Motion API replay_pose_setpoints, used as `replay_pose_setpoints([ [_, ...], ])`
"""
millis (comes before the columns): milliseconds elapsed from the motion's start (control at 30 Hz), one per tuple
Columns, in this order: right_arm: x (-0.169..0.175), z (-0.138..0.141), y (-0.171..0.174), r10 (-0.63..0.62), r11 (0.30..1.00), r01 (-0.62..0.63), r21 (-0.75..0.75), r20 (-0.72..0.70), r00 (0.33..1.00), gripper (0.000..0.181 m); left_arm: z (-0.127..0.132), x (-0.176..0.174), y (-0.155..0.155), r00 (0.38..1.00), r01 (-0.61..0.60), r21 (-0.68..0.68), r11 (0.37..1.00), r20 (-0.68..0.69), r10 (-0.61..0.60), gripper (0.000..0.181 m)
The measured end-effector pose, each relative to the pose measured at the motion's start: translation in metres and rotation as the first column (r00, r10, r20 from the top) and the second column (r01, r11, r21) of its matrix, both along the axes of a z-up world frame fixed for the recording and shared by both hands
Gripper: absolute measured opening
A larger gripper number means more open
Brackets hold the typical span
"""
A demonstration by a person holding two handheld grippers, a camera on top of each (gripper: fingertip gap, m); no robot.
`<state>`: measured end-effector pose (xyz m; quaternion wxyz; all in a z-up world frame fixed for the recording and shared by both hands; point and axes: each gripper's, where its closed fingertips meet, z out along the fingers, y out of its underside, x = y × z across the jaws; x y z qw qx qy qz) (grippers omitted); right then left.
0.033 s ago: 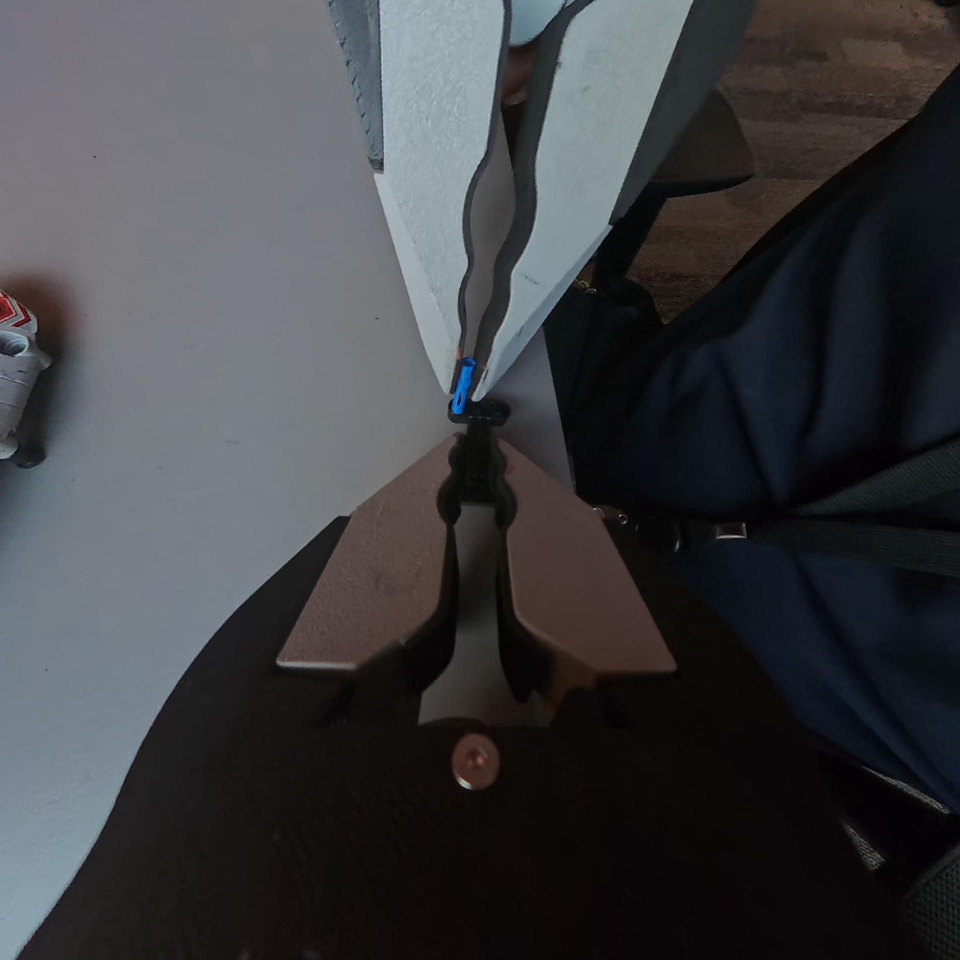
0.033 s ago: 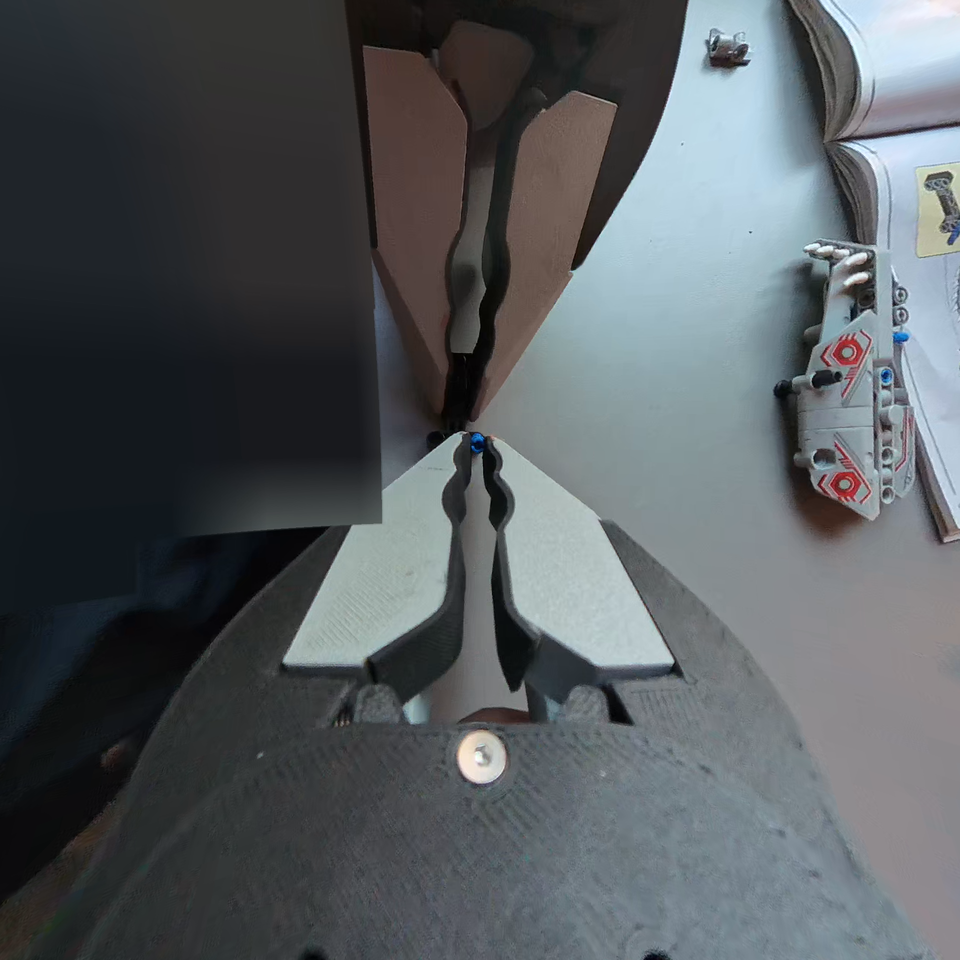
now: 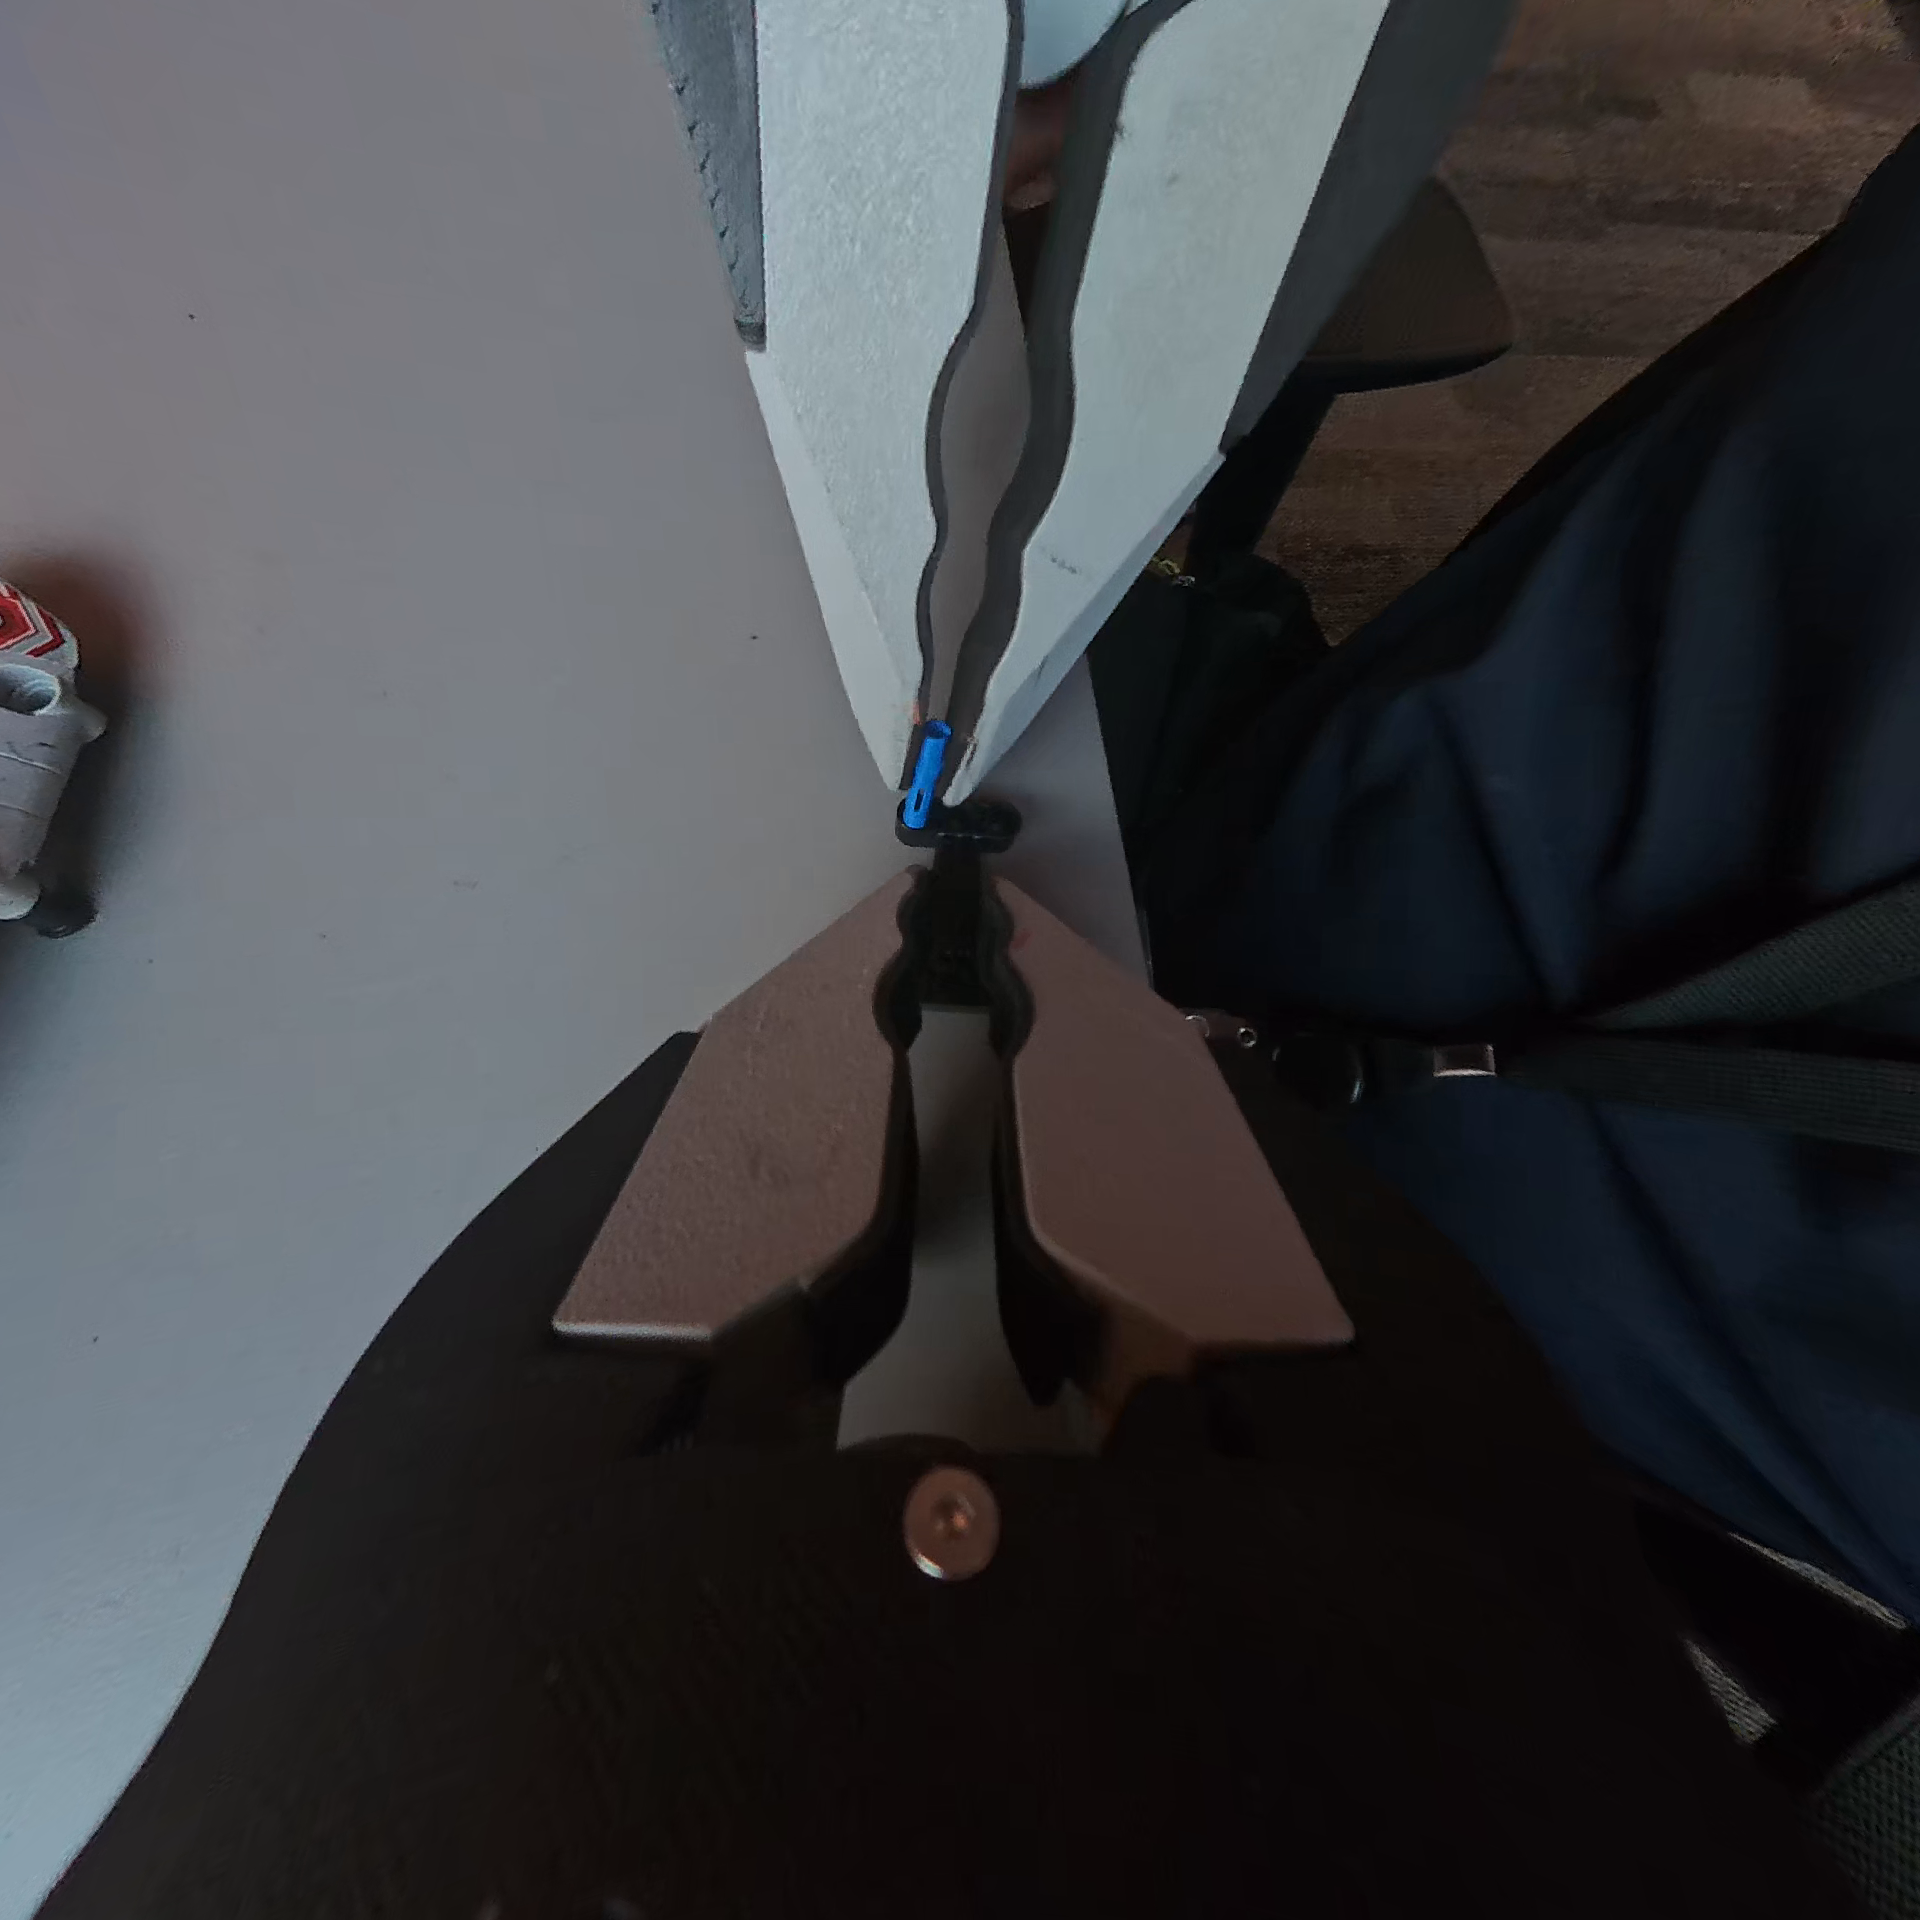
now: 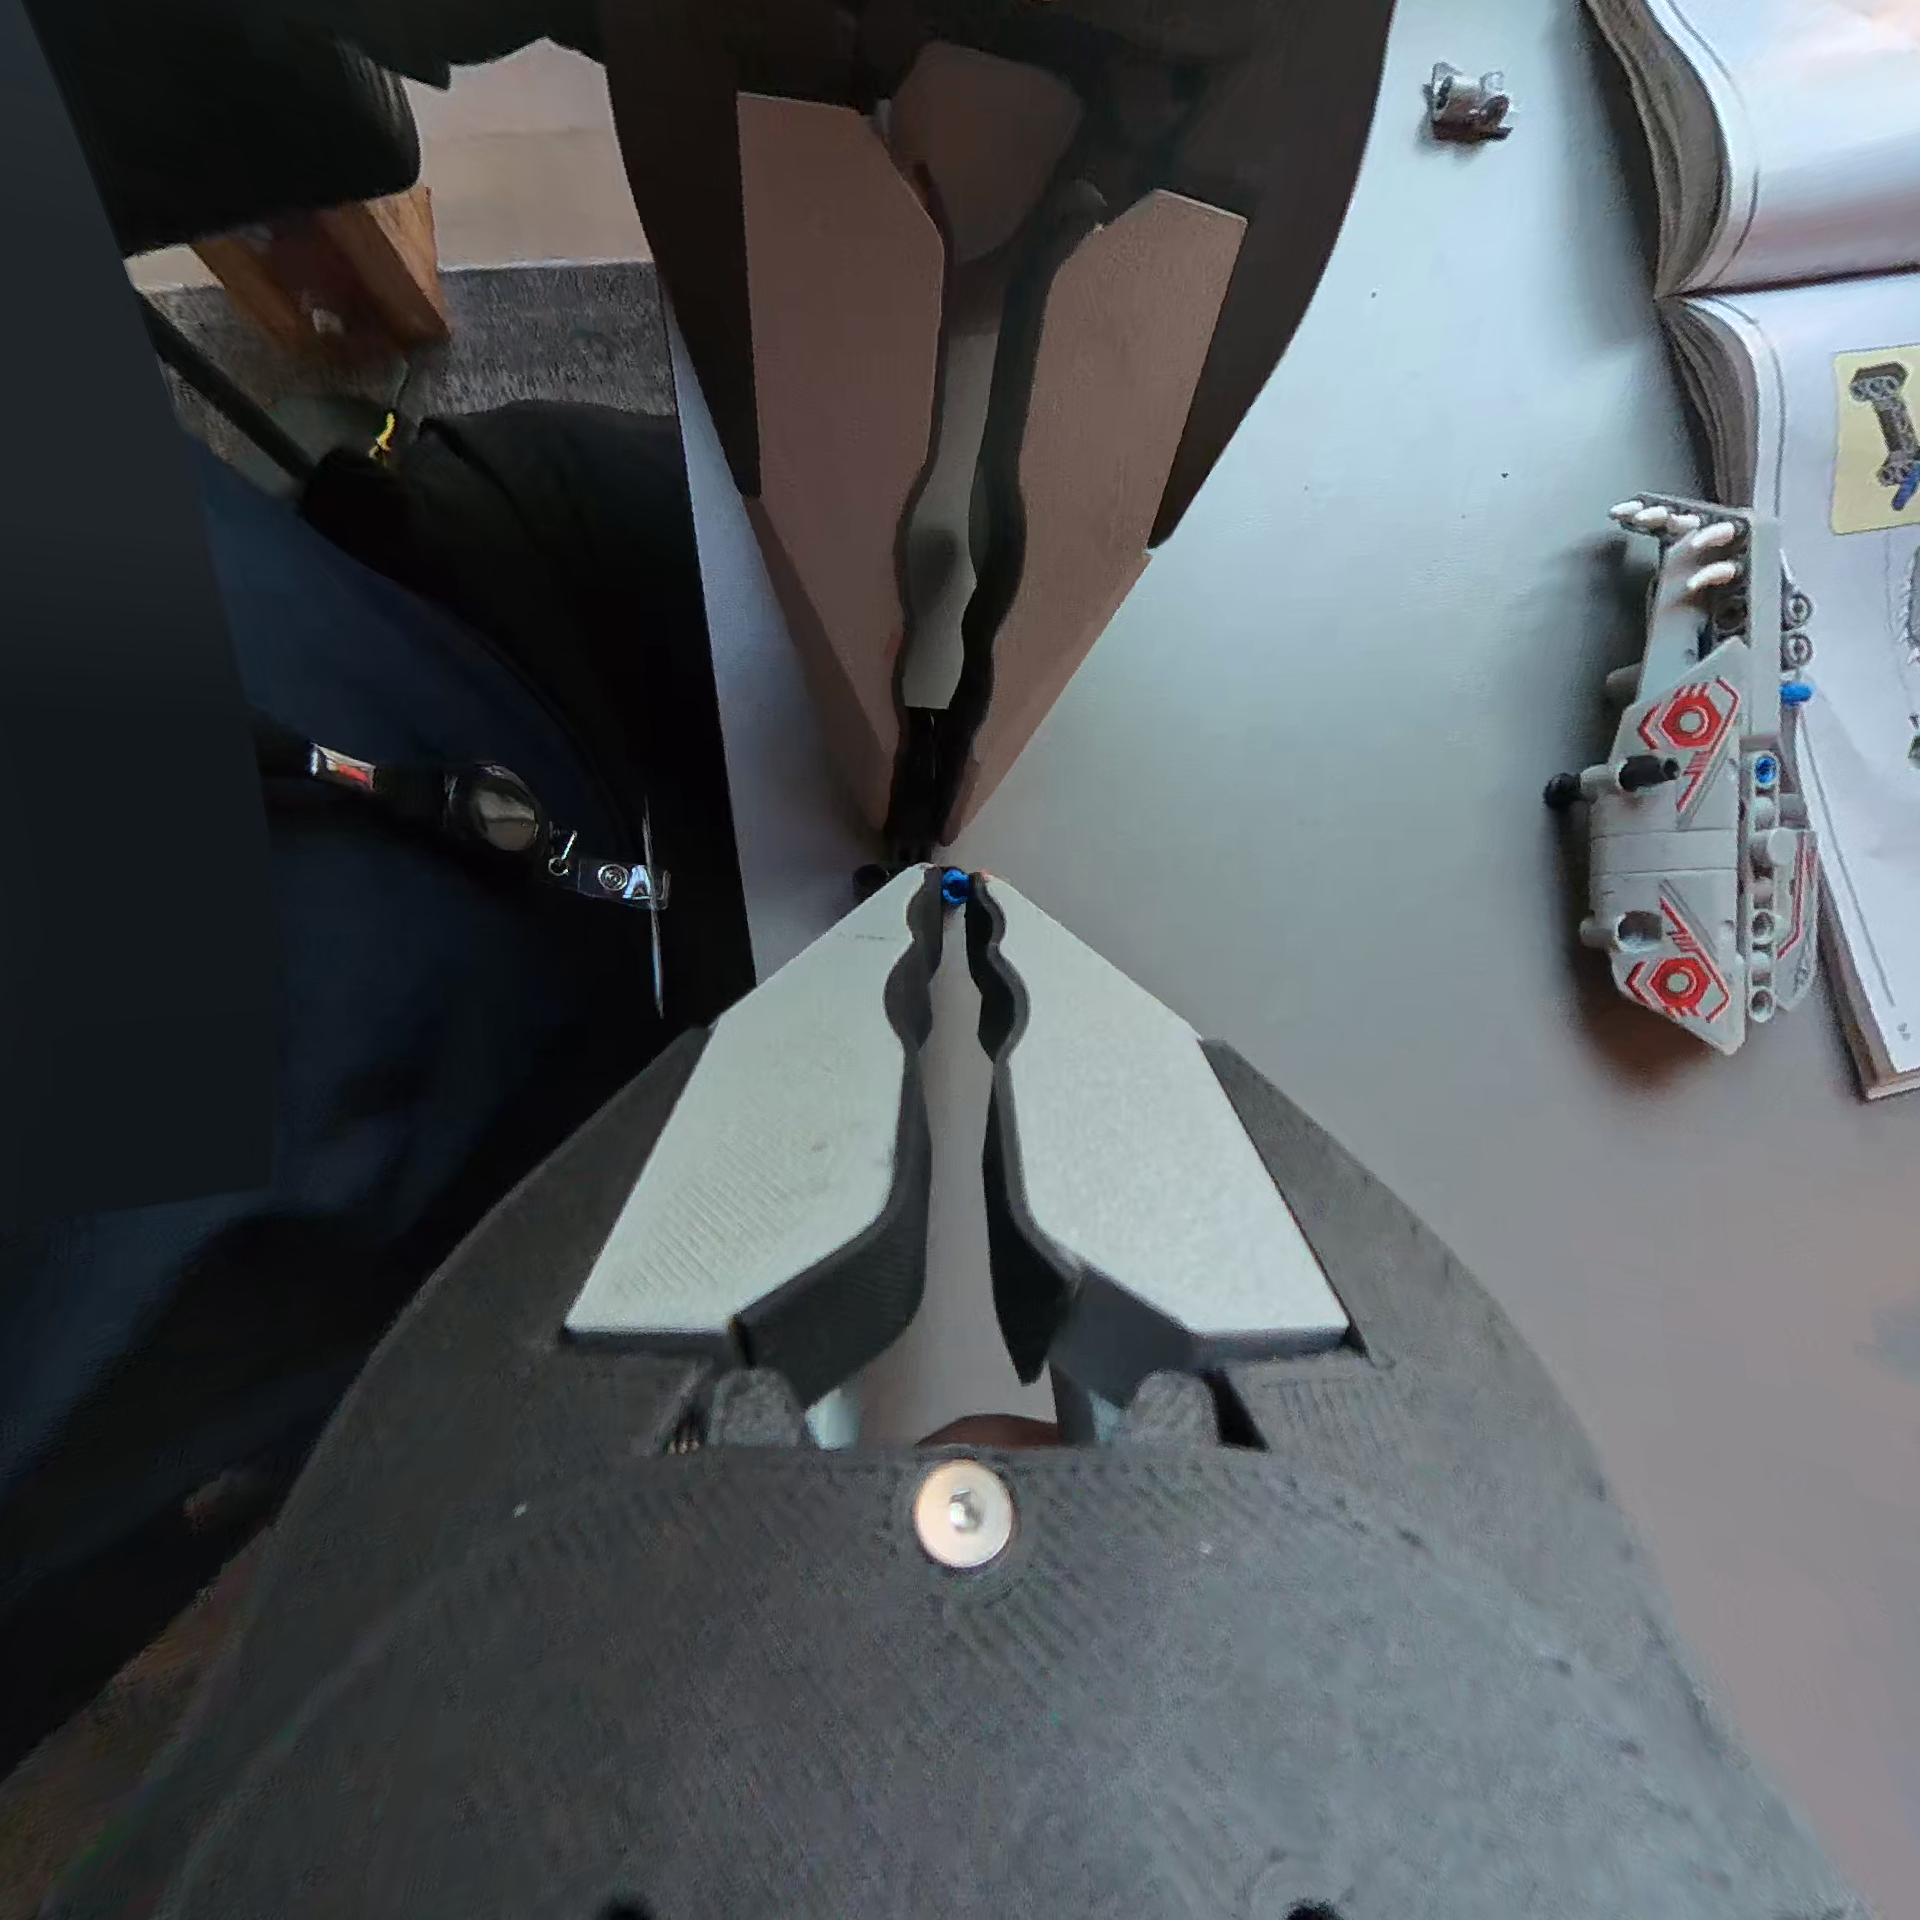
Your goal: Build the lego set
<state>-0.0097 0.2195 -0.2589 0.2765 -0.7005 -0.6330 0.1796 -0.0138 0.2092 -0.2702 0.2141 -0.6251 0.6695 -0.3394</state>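
Note:
My left gripper (image 3: 954, 899), with brown fingers, is shut on a small black lego piece (image 3: 961, 826) whose crossbar sticks out past the tips. My right gripper (image 4: 951, 883), with pale grey fingers, is shut on a blue pin (image 4: 954, 885). The two grippers meet tip to tip over the grey table's near edge. In the left wrist view the right gripper (image 3: 940, 758) comes in from above and the blue pin (image 3: 928, 774) touches the left end of the black piece. In the right wrist view the left gripper (image 4: 920, 831) comes in from above, and the black piece (image 4: 914, 790) is mostly hidden.
A partly built grey lego model with red markings (image 4: 1704, 779) lies to the right beside an open instruction booklet (image 4: 1818, 260); it also shows at the left edge of the left wrist view (image 3: 31, 748). A small grey part (image 4: 1467, 99) lies farther back. A person in dark clothing (image 3: 1558, 727) sits at the table edge. My left and right fingertips are right by each other.

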Motion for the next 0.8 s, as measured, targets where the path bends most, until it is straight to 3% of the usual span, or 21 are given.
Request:
replay_pose_setpoints([
  [400,-0.0007,-0.0005,0.0002,0.077,0.997,-0.076,-0.011,0.134,0.988,0.002,-0.0001,-0.0001,0.0001,1.0,0.0,0.01,1.0,0.001,0.0,0.006],
  [800,-0.0013,-0.0006,0.0007,0.073,0.997,-0.07,-0.03,0.094,0.993,0.002,-0.0002,-0.0003,0.0003,1.0,-0.002,0.021,1.0,0.002,0.002,0.006],
])
